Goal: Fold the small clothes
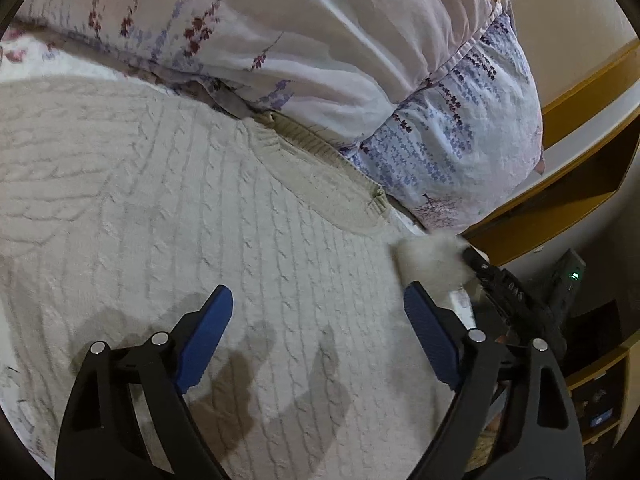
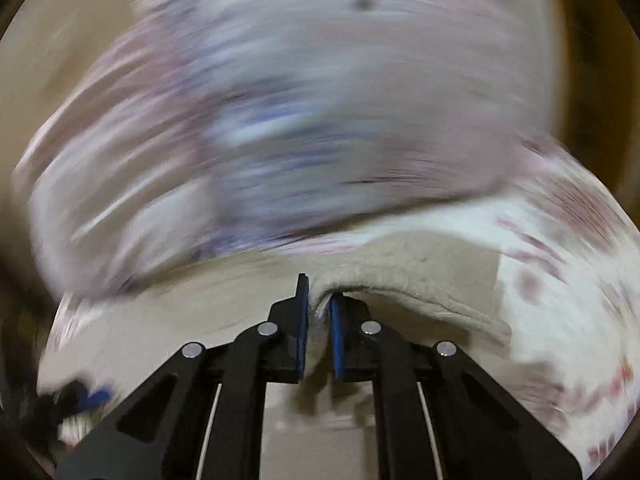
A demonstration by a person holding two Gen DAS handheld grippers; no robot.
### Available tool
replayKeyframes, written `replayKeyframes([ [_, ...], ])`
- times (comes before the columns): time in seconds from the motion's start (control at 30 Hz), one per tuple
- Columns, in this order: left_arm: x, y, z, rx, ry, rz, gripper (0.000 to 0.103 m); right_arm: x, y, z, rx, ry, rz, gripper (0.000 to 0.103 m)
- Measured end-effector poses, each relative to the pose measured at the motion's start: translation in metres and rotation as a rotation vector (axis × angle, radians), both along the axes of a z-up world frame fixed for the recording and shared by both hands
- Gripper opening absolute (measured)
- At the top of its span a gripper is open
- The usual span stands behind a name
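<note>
A cream cable-knit sweater [image 1: 180,208] lies spread flat on the bed, its ribbed collar [image 1: 320,160] toward the pillows. My left gripper [image 1: 318,292] hovers just over the sweater's body, blue pads wide apart and nothing between them. At the sweater's right edge my right gripper [image 1: 470,258] pinches a bunched bit of the knit. In the blurred right wrist view, the right gripper [image 2: 319,292] is shut on a raised fold of the sweater [image 2: 420,280], the cloth squeezed between the blue pads.
Floral pillows [image 1: 320,40] press against the sweater's collar side. A floral bedsheet [image 2: 560,280] shows beside the garment. A wooden bed frame [image 1: 580,100] runs along the right, with a black device with a green light [image 1: 572,276] and a low shelf [image 1: 600,400] beyond it.
</note>
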State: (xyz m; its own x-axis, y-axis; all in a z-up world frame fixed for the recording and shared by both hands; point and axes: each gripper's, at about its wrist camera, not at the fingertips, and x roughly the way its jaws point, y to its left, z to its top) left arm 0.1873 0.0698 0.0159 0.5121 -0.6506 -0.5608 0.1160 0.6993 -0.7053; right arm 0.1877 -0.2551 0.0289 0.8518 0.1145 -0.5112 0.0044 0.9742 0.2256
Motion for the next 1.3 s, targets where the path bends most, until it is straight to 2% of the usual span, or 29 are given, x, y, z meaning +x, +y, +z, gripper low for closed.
replayKeyframes([
  [0.03, 0.001, -0.001, -0.001, -0.012, 0.010, -0.001, 0.086, 0.002, 0.032, -0.004, -0.047, 0.017, 0.139, 0.014],
  [0.1, 0.004, -0.002, -0.007, -0.051, 0.043, -0.008, 0.083, 0.003, 0.078, -0.021, -0.131, 0.080, 0.310, 0.019],
  [0.2, 0.007, -0.003, -0.014, -0.073, 0.075, -0.002, 0.080, 0.002, 0.108, -0.045, -0.192, 0.138, 0.401, 0.024],
  [0.3, 0.009, -0.003, -0.016, -0.079, 0.084, 0.005, 0.079, 0.000, 0.106, -0.060, -0.155, 0.198, 0.424, 0.032],
  [0.4, 0.013, -0.001, -0.017, -0.093, 0.102, 0.025, 0.075, -0.002, 0.080, -0.063, -0.030, 0.242, 0.377, 0.035],
  [0.5, 0.019, -0.003, -0.020, -0.087, 0.124, 0.041, 0.066, -0.012, 0.031, -0.068, 0.175, 0.298, 0.266, 0.038],
  [0.57, 0.023, -0.005, -0.023, -0.086, 0.136, 0.036, 0.053, -0.021, -0.008, -0.074, 0.301, 0.317, 0.167, 0.039],
  [0.6, 0.025, -0.006, -0.025, -0.087, 0.144, 0.035, 0.050, -0.025, -0.022, -0.076, 0.338, 0.317, 0.127, 0.039],
  [0.67, 0.031, -0.010, -0.030, -0.085, 0.157, 0.025, 0.031, -0.035, -0.057, -0.079, 0.418, 0.292, 0.025, 0.039],
  [0.7, 0.033, -0.011, -0.031, -0.080, 0.163, 0.024, 0.026, -0.037, -0.067, -0.079, 0.447, 0.277, -0.018, 0.039],
  [0.73, 0.035, -0.013, -0.032, -0.072, 0.166, 0.023, 0.015, -0.041, -0.082, -0.081, 0.487, 0.266, -0.074, 0.039],
  [0.77, 0.038, -0.016, -0.033, -0.057, 0.162, 0.020, 0.009, -0.043, -0.092, -0.083, 0.519, 0.255, -0.109, 0.039],
  [0.83, 0.043, -0.019, -0.028, -0.019, 0.136, 0.022, 0.008, -0.046, -0.112, -0.085, 0.566, 0.232, -0.173, 0.039],
  [0.97, 0.042, -0.011, 0.005, 0.024, 0.022, 0.038, 0.007, -0.041, -0.121, -0.083, 0.573, 0.203, -0.222, 0.037],
  [1.0, 0.040, -0.005, 0.013, 0.055, -0.011, 0.059, 0.007, -0.042, -0.123, -0.082, 0.559, 0.196, -0.226, 0.035],
  [1.03, 0.037, 0.001, 0.017, 0.089, -0.027, 0.076, 0.007, -0.042, -0.126, -0.082, 0.548, 0.193, -0.229, 0.022],
  [1.07, 0.037, 0.003, 0.018, 0.111, -0.030, 0.087, 0.007, -0.041, -0.125, -0.082, 0.532, 0.189, -0.223, 0.013],
  [1.13, 0.036, 0.012, 0.012, 0.161, -0.008, 0.108, 0.007, -0.038, -0.120, -0.082, 0.505, 0.191, -0.204, 0.009],
  [1.23, 0.034, 0.012, -0.003, 0.250, 0.024, 0.109, 0.007, -0.037, -0.106, -0.081, 0.447, 0.199, -0.206, 0.008],
  [1.3, 0.034, 0.010, -0.010, 0.282, 0.037, 0.104, 0.007, -0.037, -0.101, -0.082, 0.401, 0.211, -0.217, 0.009],
])
